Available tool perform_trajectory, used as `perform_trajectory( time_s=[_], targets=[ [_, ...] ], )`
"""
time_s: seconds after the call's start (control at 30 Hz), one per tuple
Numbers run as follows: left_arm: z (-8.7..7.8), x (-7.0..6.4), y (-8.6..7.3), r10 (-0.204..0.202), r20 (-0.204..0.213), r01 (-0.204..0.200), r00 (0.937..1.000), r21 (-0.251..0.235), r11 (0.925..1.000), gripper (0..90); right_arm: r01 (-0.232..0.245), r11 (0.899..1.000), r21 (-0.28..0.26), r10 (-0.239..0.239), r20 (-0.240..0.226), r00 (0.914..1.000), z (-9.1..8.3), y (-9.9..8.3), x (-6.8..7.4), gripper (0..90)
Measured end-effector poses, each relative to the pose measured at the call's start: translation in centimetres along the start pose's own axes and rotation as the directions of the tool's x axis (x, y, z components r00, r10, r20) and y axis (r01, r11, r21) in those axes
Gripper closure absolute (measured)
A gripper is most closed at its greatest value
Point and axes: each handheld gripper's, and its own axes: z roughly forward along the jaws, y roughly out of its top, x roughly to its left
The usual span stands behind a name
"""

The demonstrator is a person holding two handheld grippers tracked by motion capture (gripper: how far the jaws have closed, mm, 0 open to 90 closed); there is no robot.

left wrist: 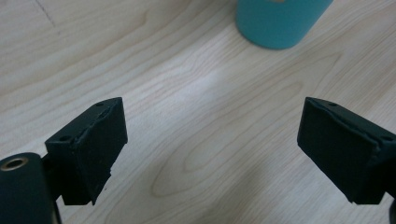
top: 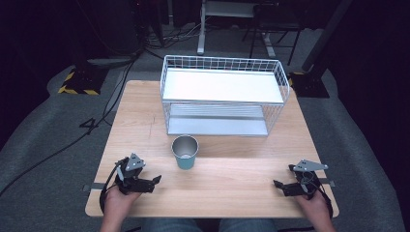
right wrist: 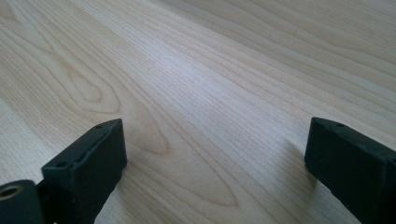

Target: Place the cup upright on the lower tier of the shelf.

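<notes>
A teal cup (top: 185, 151) with a shiny metal inside stands upright on the wooden table (top: 140, 121), just in front of a white wire rack (top: 222, 94). My left gripper (top: 155, 180) rests near the table's front left, open, with nothing between its jaws; the cup's teal base (left wrist: 278, 21) shows a short way ahead of it. My right gripper (top: 276, 183) lies at the front right, open and empty, pointing left over bare wood (right wrist: 196, 93).
The wire rack has a white upper shelf (top: 222, 86) and a lower shelf (top: 217, 125), and takes up the back half of the table. Dark floor with cables (top: 92, 123) and stands surrounds the table.
</notes>
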Motion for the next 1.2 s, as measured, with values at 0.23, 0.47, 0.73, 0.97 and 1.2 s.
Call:
perform_trajectory(
  time_s=[0.23,0.47,0.73,0.97,1.2],
  targets=[
    [-0.2,-0.7,1.0,-0.004,0.034,0.007,0.9994,-0.094,0.9955,8.3,0.000,1.000,0.000,0.000,0.000,1.0000,0.0,0.0,0.0,6.2],
    [0.1,-1.4,1.6,-0.013,0.074,0.025,0.9972,-0.174,0.9844,8.4,0.000,1.000,0.000,0.000,0.000,1.0000,0.0,0.0,0.0,6.2],
    [1.1,-2.2,2.1,-0.012,0.085,0.030,0.9963,-0.217,0.9758,11.5,0.000,1.000,0.000,0.000,0.000,1.0000,0.0,0.0,0.0,6.2],
    [2.3,-2.9,2.3,-0.019,0.105,0.042,0.9943,-0.219,0.9748,11.0,0.000,1.000,0.000,0.000,0.000,1.0000,0.0,0.0,0.0,6.3],
    [3.8,-3.6,2.9,-0.049,0.108,0.071,0.9929,-0.217,0.9736,11.0,-0.002,1.000,-0.001,0.002,-0.001,1.0000,0.0,0.0,0.0,6.5]
  ],
)
